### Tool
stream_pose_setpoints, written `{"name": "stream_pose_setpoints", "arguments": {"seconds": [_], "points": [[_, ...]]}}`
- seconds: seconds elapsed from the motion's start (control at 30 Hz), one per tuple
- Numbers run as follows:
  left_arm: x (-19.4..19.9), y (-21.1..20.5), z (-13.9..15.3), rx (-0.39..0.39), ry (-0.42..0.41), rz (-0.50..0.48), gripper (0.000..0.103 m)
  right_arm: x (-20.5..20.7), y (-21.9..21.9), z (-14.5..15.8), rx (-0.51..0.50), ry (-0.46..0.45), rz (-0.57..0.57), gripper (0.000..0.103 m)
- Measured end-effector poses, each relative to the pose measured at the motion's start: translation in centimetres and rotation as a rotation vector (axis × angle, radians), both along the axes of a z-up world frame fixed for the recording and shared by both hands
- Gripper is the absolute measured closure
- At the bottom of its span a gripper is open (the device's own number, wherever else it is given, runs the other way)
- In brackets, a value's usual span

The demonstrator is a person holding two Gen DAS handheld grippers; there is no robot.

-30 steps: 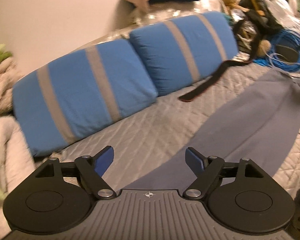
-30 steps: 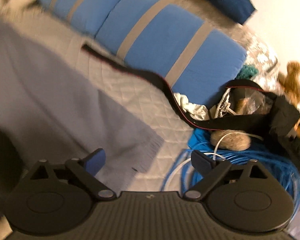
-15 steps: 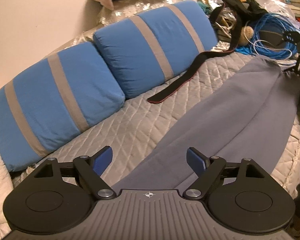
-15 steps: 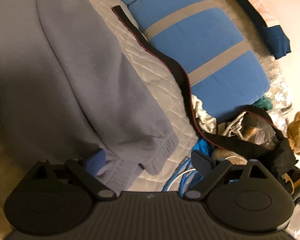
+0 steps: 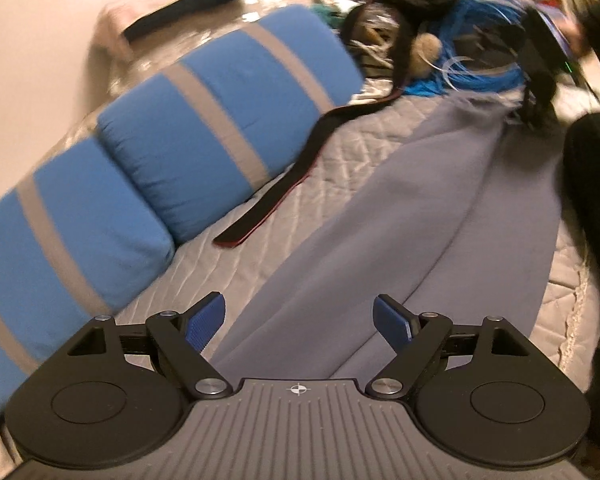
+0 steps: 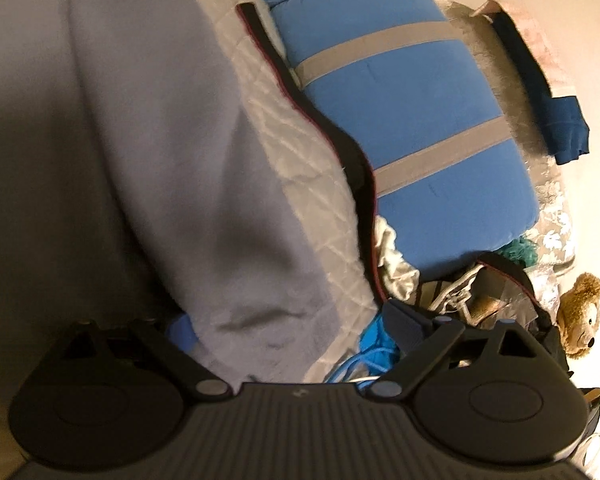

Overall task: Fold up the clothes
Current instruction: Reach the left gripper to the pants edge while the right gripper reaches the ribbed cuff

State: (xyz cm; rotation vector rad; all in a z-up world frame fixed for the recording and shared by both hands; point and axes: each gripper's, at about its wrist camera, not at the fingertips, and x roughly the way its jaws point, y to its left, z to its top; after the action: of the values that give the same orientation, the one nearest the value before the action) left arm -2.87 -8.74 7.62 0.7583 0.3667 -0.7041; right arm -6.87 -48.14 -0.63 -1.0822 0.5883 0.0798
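Observation:
Grey-blue sweatpants (image 5: 412, 216) lie stretched out lengthwise on a light quilted bed cover (image 5: 236, 264). My left gripper (image 5: 299, 322) is open and hovers low over one end of the pants, with fabric showing between its blue pads. At the opposite end, the cuffed hem of the sweatpants (image 6: 236, 264) fills the right wrist view. My right gripper (image 6: 288, 328) is open right over that hem, and its left pad is partly hidden behind the cloth. Neither gripper holds anything.
Two blue pillows with grey stripes (image 5: 204, 120) line the wall side of the bed. A black strap (image 5: 300, 176) lies beside the pants. Blue cables (image 5: 472, 76), bags and a teddy bear (image 6: 580, 312) clutter the far end. A dark-clothed leg of a person (image 5: 596, 216) stands at the bed's edge.
My left gripper has swung right and come down toward the pants' end. My right gripper has moved in close over the cuffed hem, which now reaches between its fingers.

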Motion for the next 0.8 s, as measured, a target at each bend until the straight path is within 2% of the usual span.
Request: {"name": "stream_pose_setpoints", "arguments": {"seconds": [0.07,0.2,0.33,0.43,0.67,0.8], "points": [[-0.6,-2.0,-1.1,0.049,-0.042,-0.026,0.022,0.4,-0.3,1.2,0.029,-0.006,-0.005,0.006],[-0.9,-4.5,-2.7,0.083,-0.059,-0.103,0.022,1.2,-1.1,3.7,0.13,-0.009,-0.046,0.006],[-0.6,-6.6,-4.1,0.15,-0.091,-0.134,0.022,1.7,-1.8,5.1,0.227,0.001,-0.086,0.007],[-0.7,-7.7,-5.4,0.234,-0.115,-0.169,0.022,1.5,-1.8,5.0,0.226,0.011,-0.085,0.007],[-1.5,-8.0,-8.2,0.494,-0.26,-0.217,0.024,1.3,-1.8,3.9,0.208,0.026,-0.073,0.007],[-1.2,-8.1,-9.5,0.592,-0.308,-0.214,0.039,1.1,-1.8,3.3,0.196,0.031,-0.069,0.007]]}}
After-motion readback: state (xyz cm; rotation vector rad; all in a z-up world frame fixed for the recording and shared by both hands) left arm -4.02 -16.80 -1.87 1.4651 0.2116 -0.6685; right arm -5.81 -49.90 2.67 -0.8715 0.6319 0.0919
